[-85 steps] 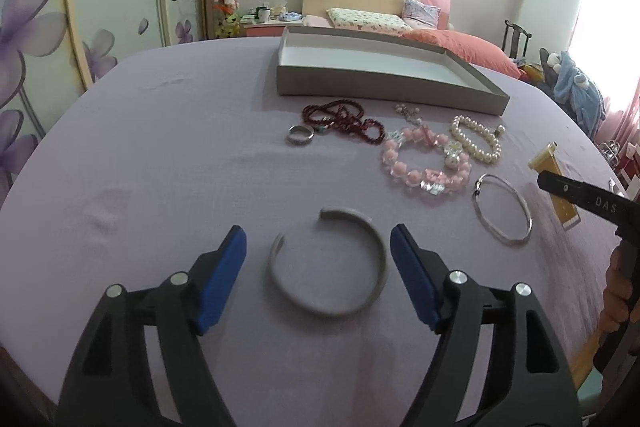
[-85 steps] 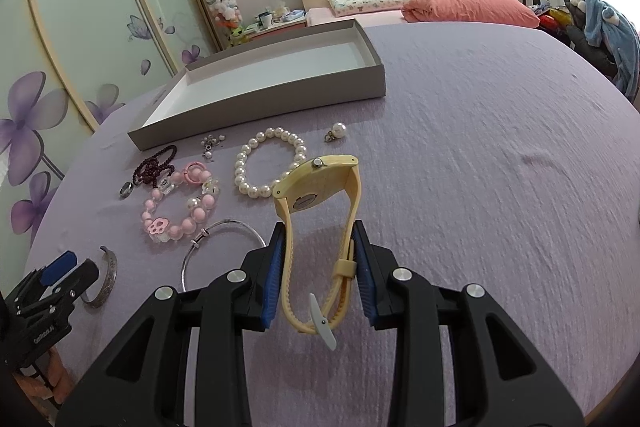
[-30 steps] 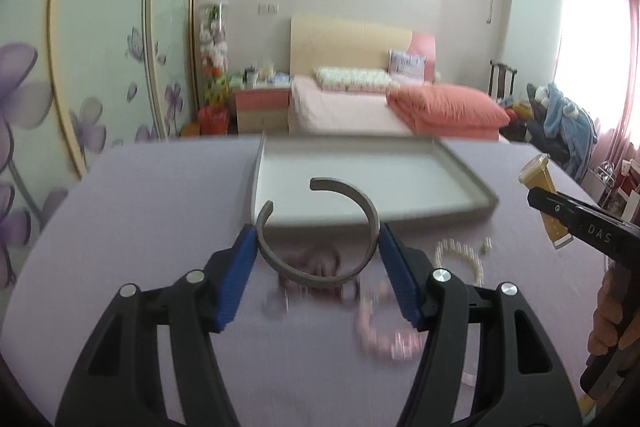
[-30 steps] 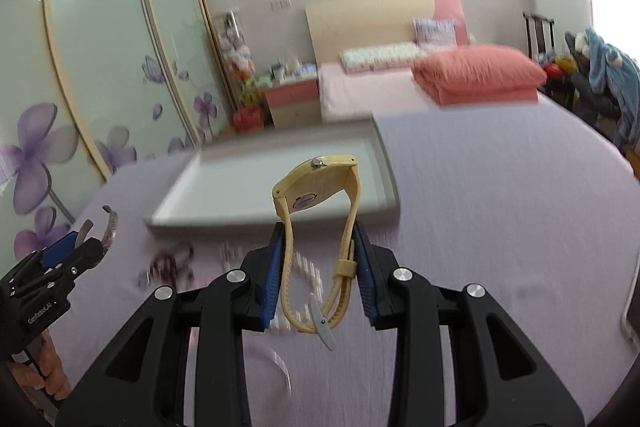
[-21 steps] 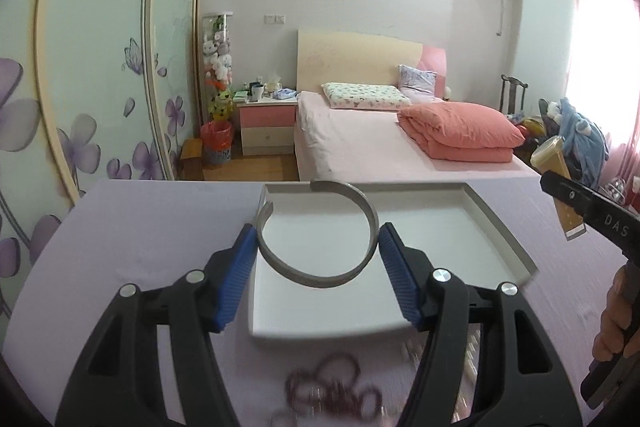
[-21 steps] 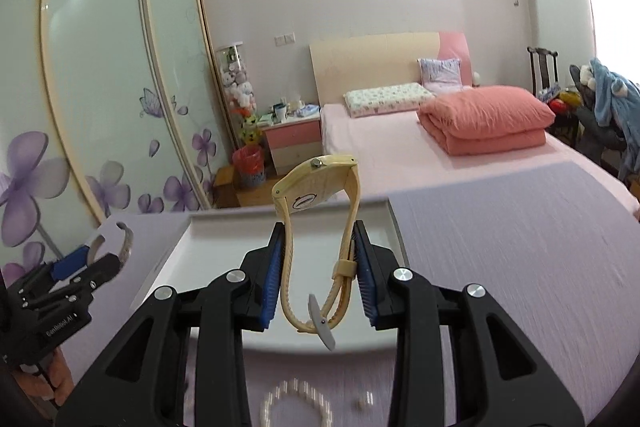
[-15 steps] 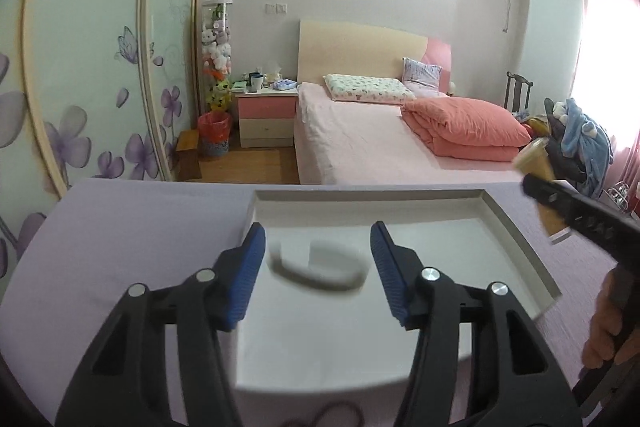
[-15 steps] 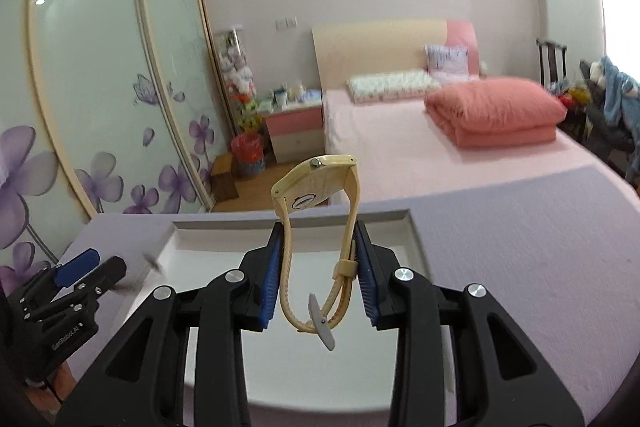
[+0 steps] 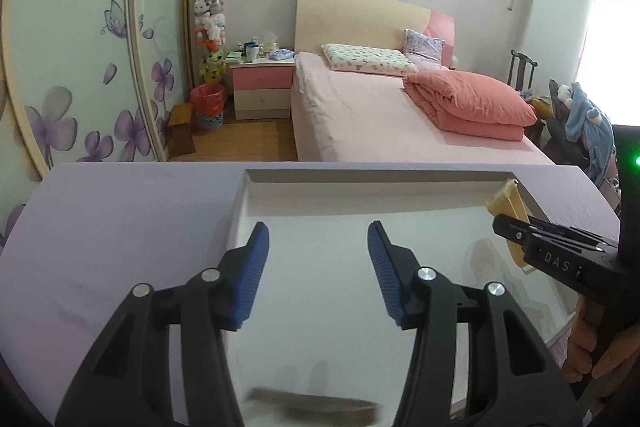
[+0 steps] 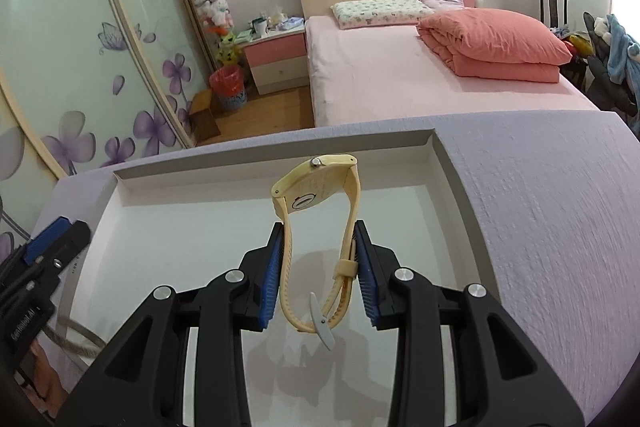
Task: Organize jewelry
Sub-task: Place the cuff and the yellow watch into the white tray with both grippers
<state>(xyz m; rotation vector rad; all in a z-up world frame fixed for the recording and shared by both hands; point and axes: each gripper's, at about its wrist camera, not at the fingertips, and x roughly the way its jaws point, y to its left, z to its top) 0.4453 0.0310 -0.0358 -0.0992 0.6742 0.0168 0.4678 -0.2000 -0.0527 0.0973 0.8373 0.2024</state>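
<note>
My left gripper [image 9: 318, 231] hangs over the white tray [image 9: 360, 175], jaws closing with nothing between the blue pads. The grey open bangle [image 9: 312, 403] shows as a blur at the bottom edge, below the gripper inside the tray. In the right wrist view the bangle [image 10: 76, 341] lies at the tray's left side, under the left gripper [image 10: 56, 231]. My right gripper [image 10: 319, 227] is shut on the strap of a yellow watch [image 10: 316, 183], held upright above the tray's [image 10: 444, 163] floor. From the left wrist view, the right gripper [image 9: 508, 223] and watch [image 9: 506, 201] are near the tray's far right corner.
The tray rests on a table with a purple cloth [image 10: 560, 227], near its far edge. Beyond it are wooden floor, a pink bed [image 9: 380, 115] and a nightstand. A hand [image 9: 588, 359] holds the right gripper's handle at lower right.
The bangle has left the left gripper's jaws and dropped into the tray. Both grippers moved forward and lower over the tray. The right still grips the watch.
</note>
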